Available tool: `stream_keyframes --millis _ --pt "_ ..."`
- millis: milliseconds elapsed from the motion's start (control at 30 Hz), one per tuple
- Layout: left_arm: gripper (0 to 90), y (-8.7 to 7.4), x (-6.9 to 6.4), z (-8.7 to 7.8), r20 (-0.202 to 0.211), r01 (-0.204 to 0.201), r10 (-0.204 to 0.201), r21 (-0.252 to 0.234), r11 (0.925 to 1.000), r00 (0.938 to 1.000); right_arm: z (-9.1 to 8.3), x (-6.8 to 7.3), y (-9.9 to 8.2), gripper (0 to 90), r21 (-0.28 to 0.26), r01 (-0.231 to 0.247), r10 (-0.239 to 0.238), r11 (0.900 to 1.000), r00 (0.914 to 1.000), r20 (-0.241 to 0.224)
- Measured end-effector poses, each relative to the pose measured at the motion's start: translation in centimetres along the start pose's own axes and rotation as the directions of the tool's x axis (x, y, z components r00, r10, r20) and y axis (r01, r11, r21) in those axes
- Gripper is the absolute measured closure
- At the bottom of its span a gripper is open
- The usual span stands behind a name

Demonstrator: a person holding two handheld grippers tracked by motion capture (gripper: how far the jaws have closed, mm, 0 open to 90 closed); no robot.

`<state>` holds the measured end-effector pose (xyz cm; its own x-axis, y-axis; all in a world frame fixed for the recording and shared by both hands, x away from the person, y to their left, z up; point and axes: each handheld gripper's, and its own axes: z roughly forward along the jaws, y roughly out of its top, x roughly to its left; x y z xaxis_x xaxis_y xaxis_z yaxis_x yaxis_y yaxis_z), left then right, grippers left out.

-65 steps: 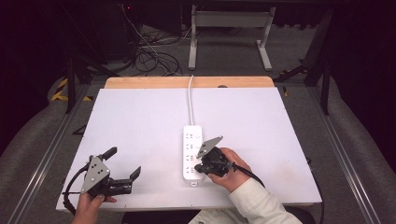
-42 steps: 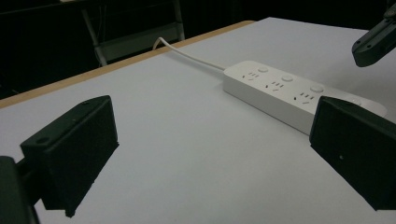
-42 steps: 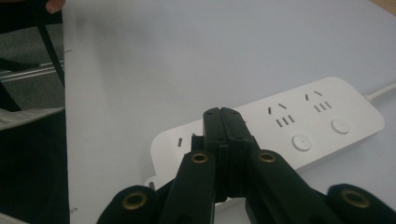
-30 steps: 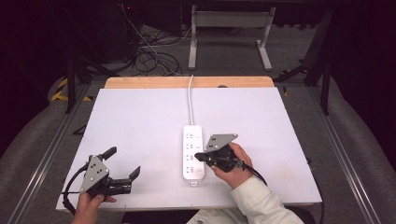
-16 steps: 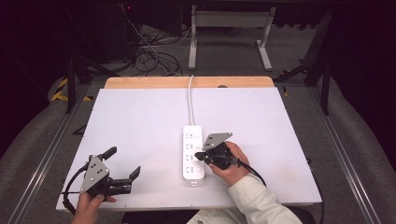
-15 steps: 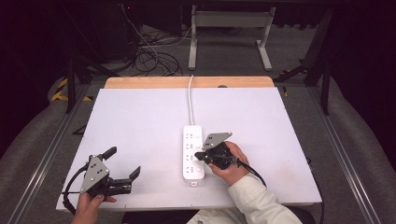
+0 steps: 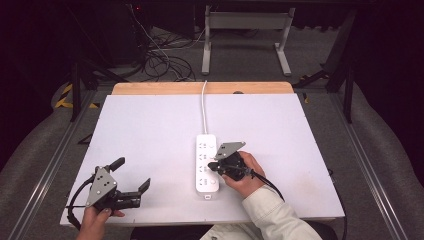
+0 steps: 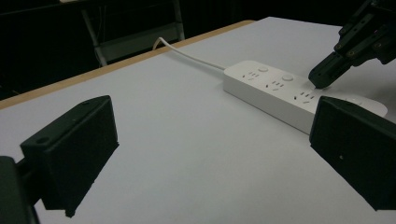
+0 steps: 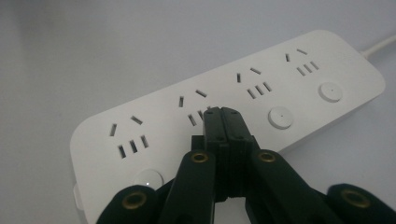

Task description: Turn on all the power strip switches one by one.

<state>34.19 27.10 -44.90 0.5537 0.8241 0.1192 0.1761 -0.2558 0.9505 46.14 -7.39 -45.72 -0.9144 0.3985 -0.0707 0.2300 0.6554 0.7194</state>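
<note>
White power strip (image 7: 206,162) lies near the middle of the table (image 7: 150,130), a little toward the person's side, its cord (image 7: 203,107) running off the far edge. It has four socket groups, each with its own round button (image 9: 280,117).

Right gripper (image 7: 214,164) has its jaws pressed together, holding nothing, and the closed tip rests on or just above the strip's top face. In the right gripper view (image 9: 222,114) the tip sits at the second socket group from the near end, beside that group's slots and where its button would be; whether it touches cannot be told. This looks like a press on a socket switch.

Left gripper (image 7: 131,179) sits well apart at the near left corner, jaws spread wide and empty, resting on or just above the table.

Nothing steadies the strip, so a push that is off-centre or angled could slide or turn it on the smooth tabletop. The narrow tip could also slip off the button and jab into the socket slots.

No brand, label or writing can be read on the strip or the grippers.
</note>
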Motion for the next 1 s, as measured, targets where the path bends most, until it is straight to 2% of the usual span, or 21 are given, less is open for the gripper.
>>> stream_keyframes --millis 467,567,700,1000 --pt "1.2 0.02 -0.07 -0.03 0.002 0.0 0.0 -0.002 1.0 1.0 0.13 0.02 -0.04 90.0 0.014 -0.031 0.031 0.9994 0.9995 0.003" --pt "1.2 0.01 -0.06 -0.01 0.003 0.001 -0.001 -0.002 1.0 1.0 0.18 0.19 0.01 90.0 0.017 -0.017 0.016 0.9997 0.9997 0.015" --pt "1.2 0.01 -0.07 0.01 0.0 0.0 0.0 -0.001 1.0 1.0 0.19 0.1 -0.02 90.0 0.018 -0.039 0.039 0.9991 0.9992 0.01" --pt "1.2 0.0 -0.06 0.02 -0.002 0.001 -0.001 0.001 1.0 1.0 0.23 0.16 -0.06 90.0 0.022 -0.047 0.047 0.9986 0.9988 0.013"
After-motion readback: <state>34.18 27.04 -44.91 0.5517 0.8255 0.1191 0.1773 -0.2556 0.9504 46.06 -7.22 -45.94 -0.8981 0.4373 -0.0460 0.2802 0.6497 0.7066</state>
